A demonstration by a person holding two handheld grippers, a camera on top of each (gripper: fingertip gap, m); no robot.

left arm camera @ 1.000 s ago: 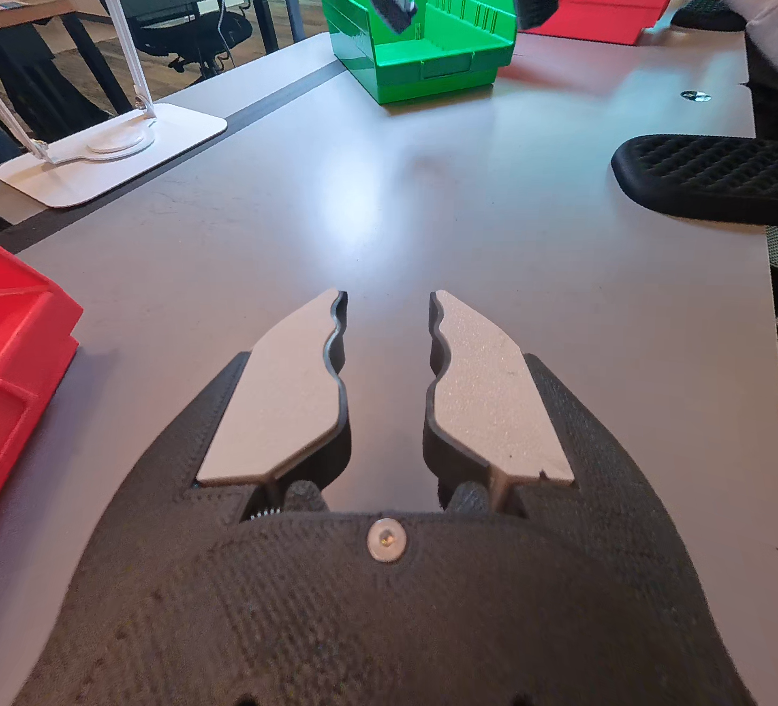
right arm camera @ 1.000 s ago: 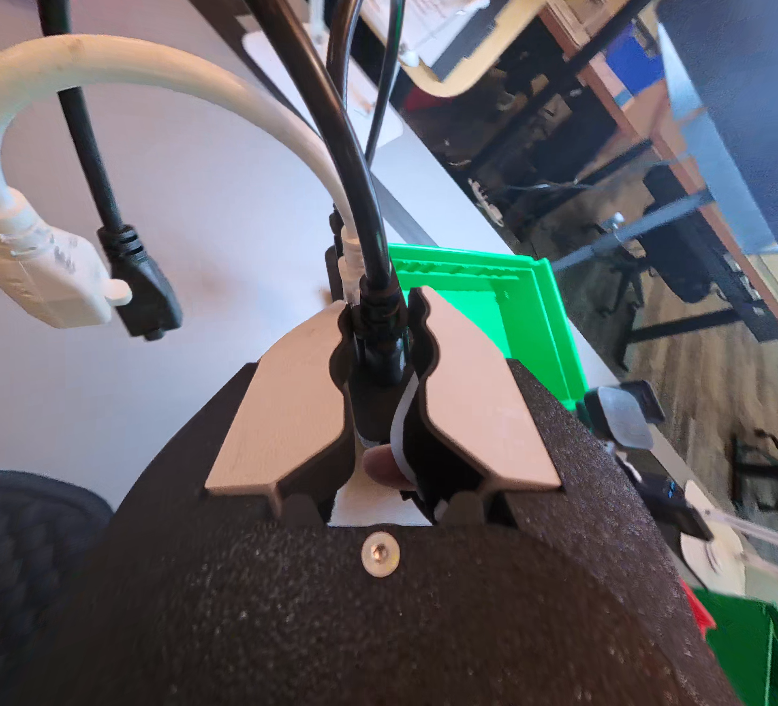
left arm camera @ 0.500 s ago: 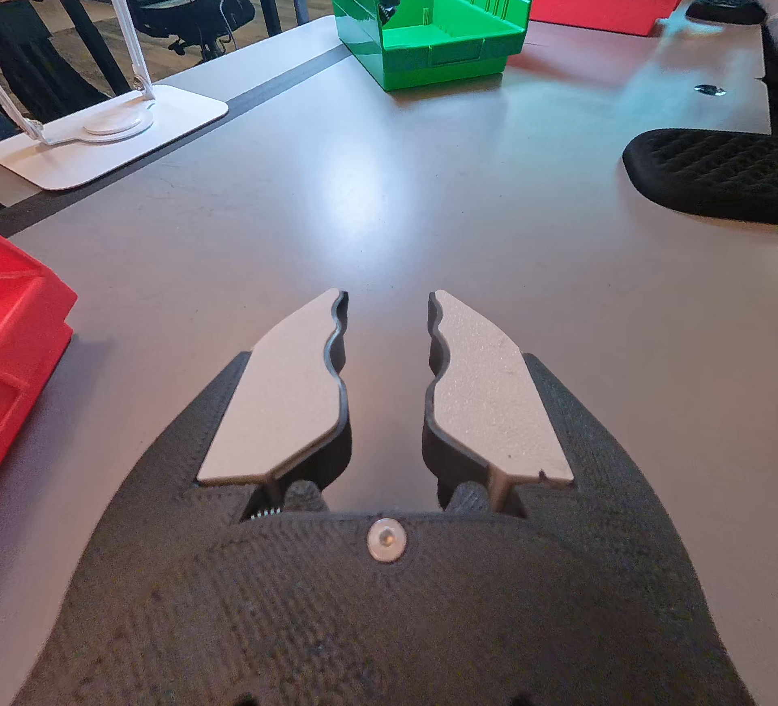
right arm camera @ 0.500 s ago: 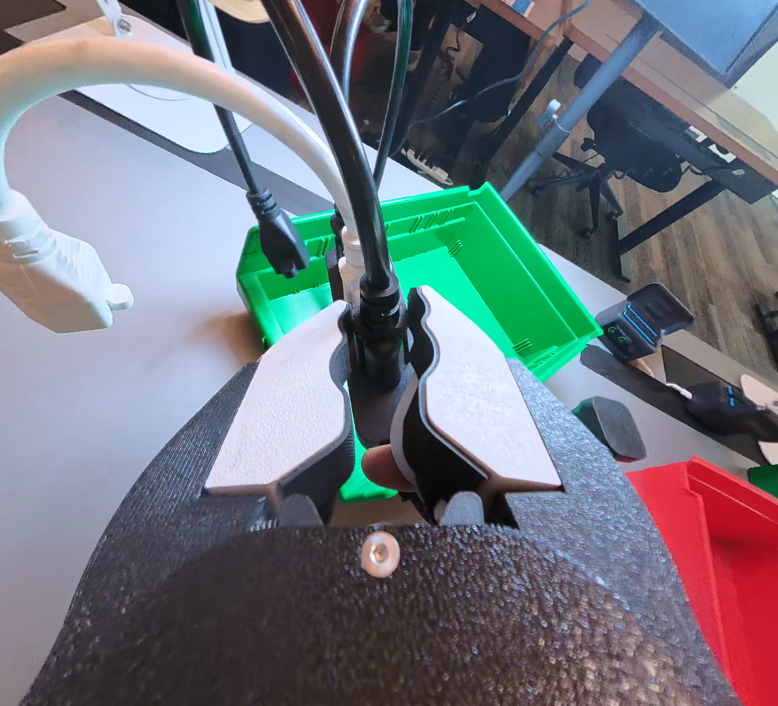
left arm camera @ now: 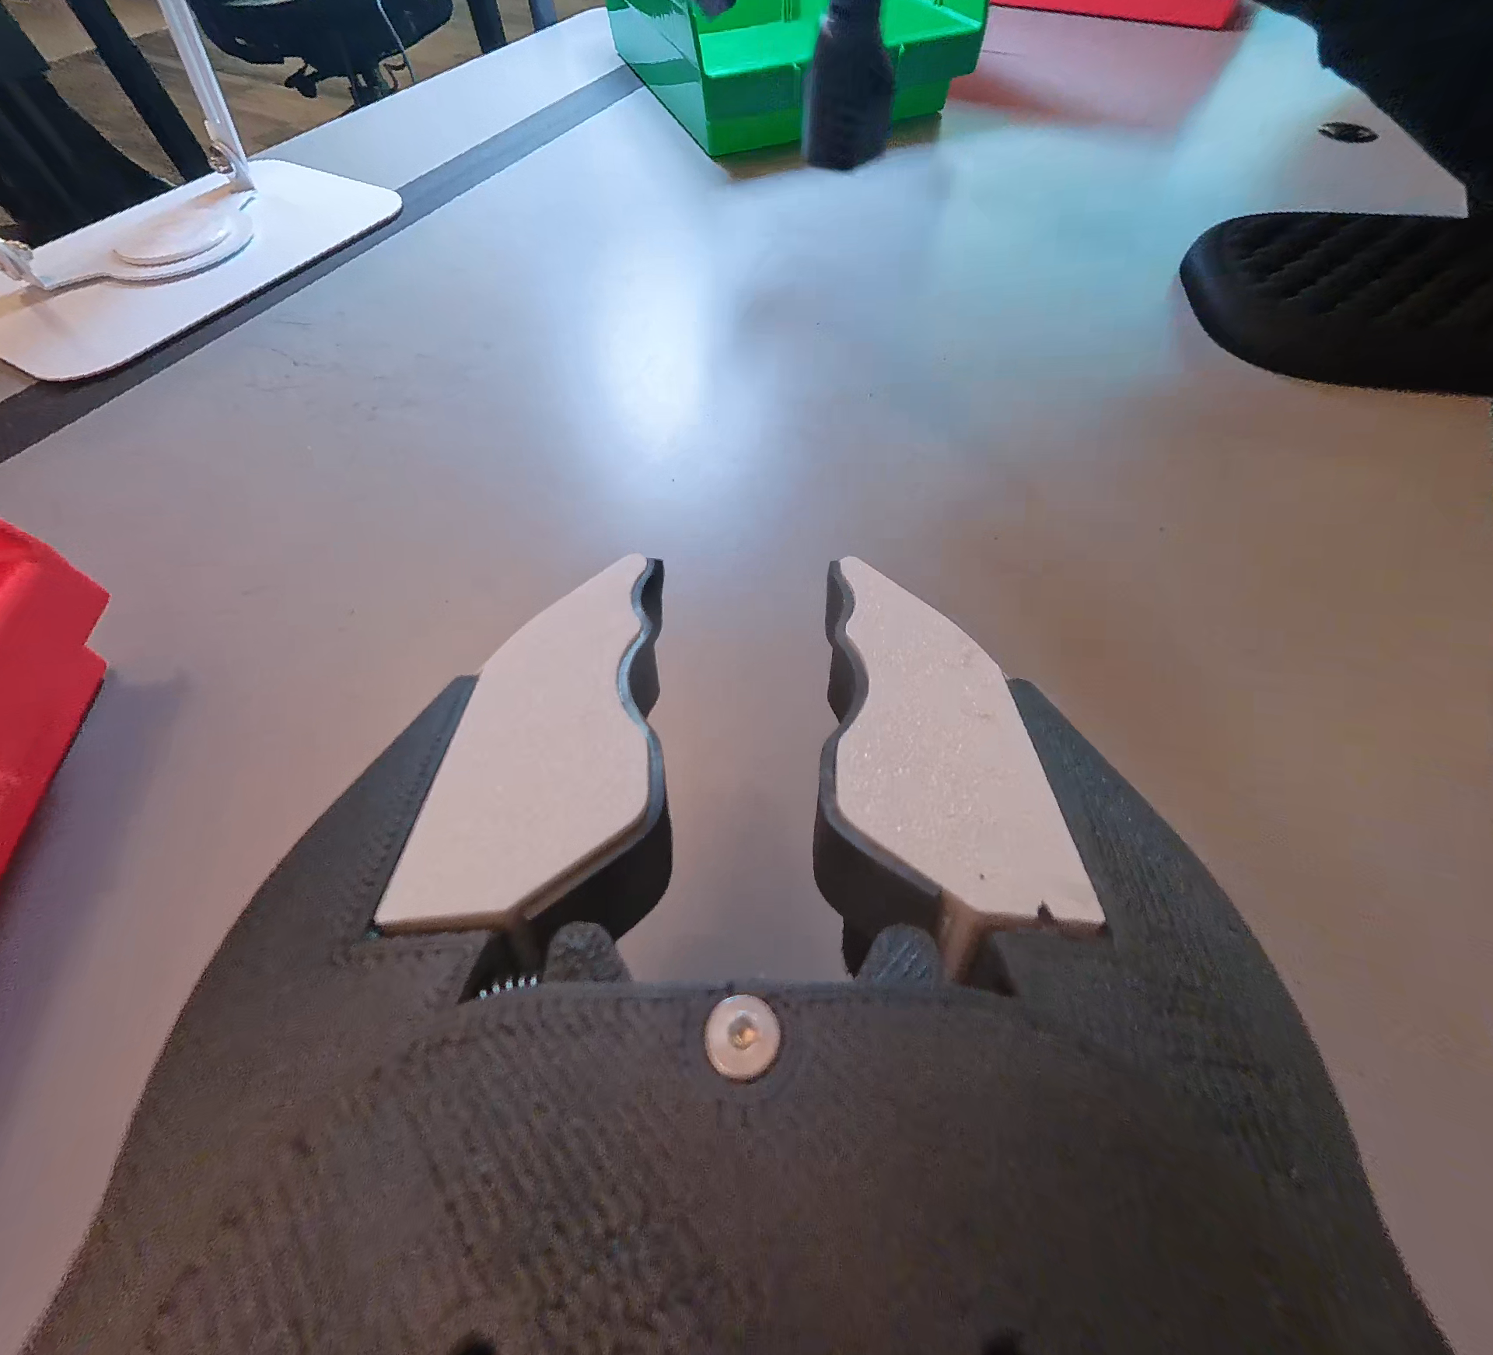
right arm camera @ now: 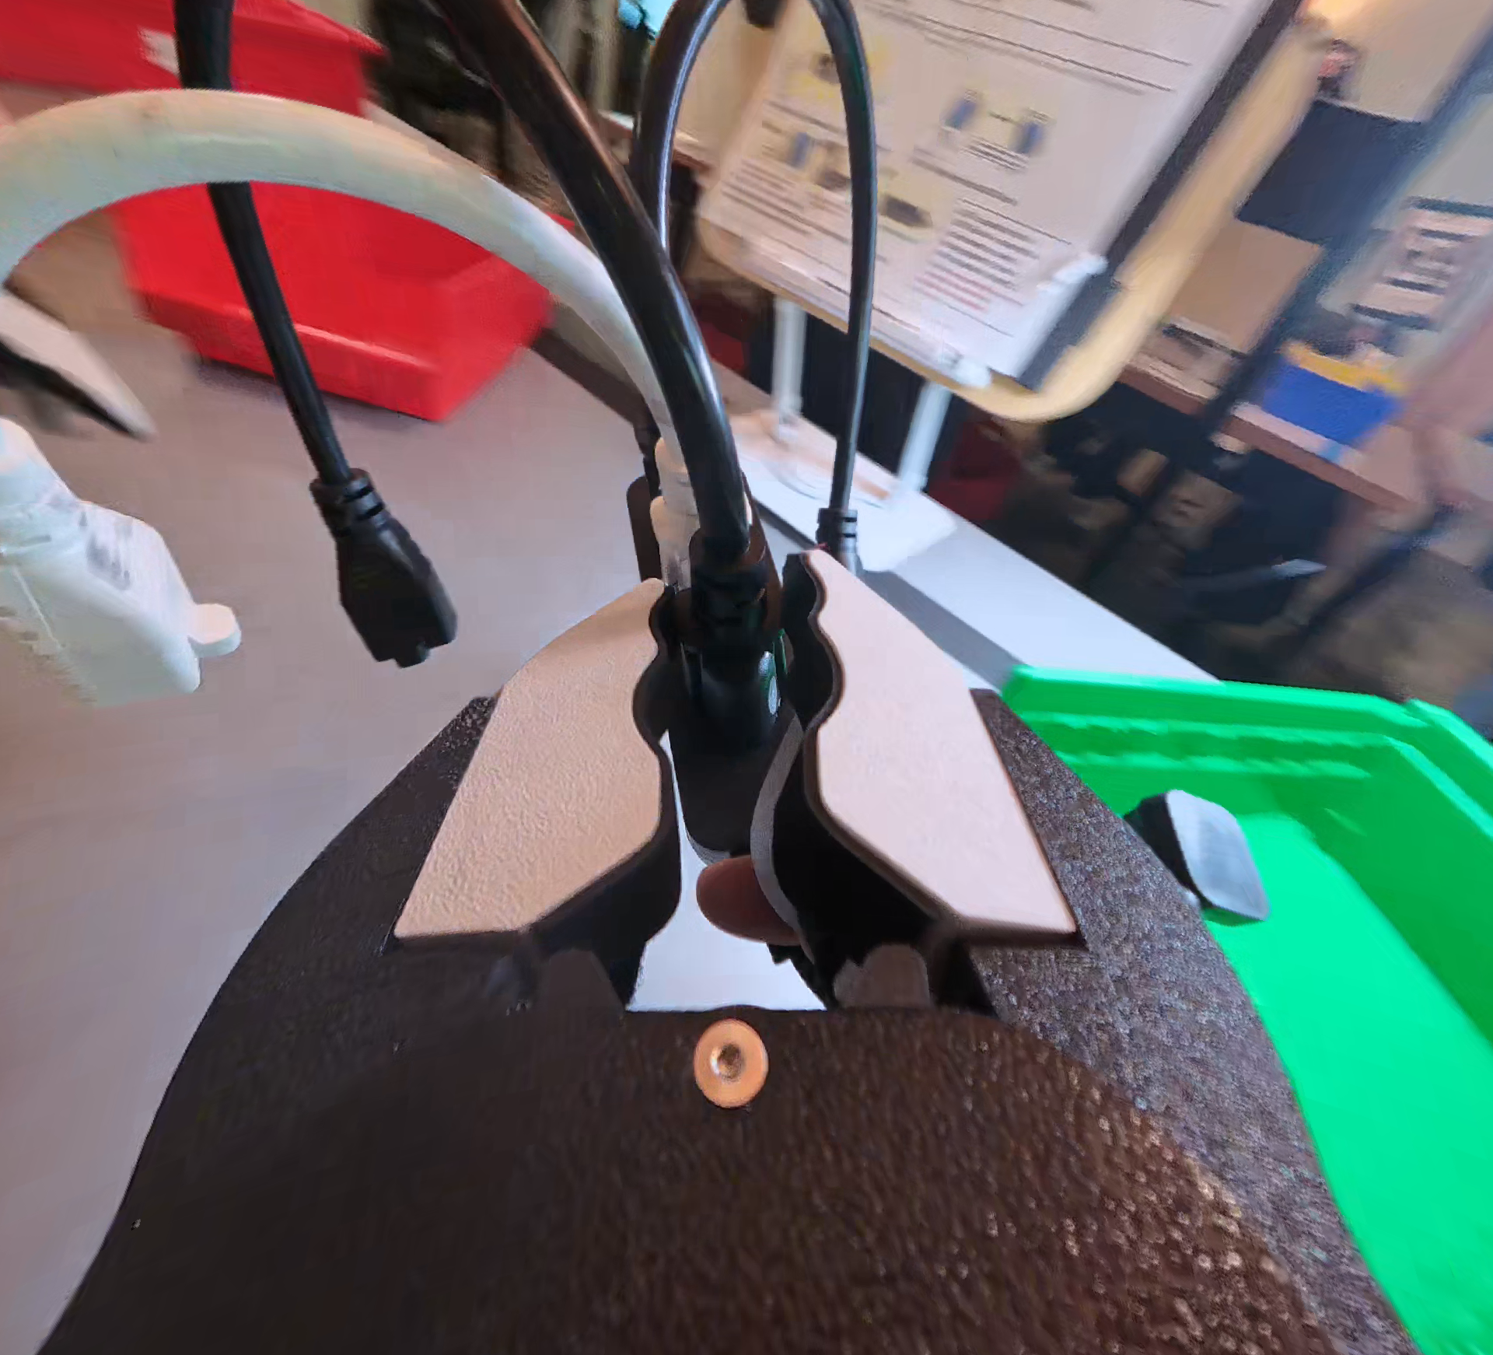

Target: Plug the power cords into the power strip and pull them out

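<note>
Right tongs (right arm camera: 735,637) clenched on a bundle of power cords (right arm camera: 711,589), carried in the air beside the green bin (right arm camera: 1333,872); loose plugs dangling. Left tongs (left arm camera: 743,637) released, empty, low over the worktop (left arm camera: 727,362). No power strip in sight. Best kept steady, grip firm, plugs clear of the bin's rim. Compared with a moment ago: swung away from above the bin, red bin (right arm camera: 339,298) now behind.
</note>
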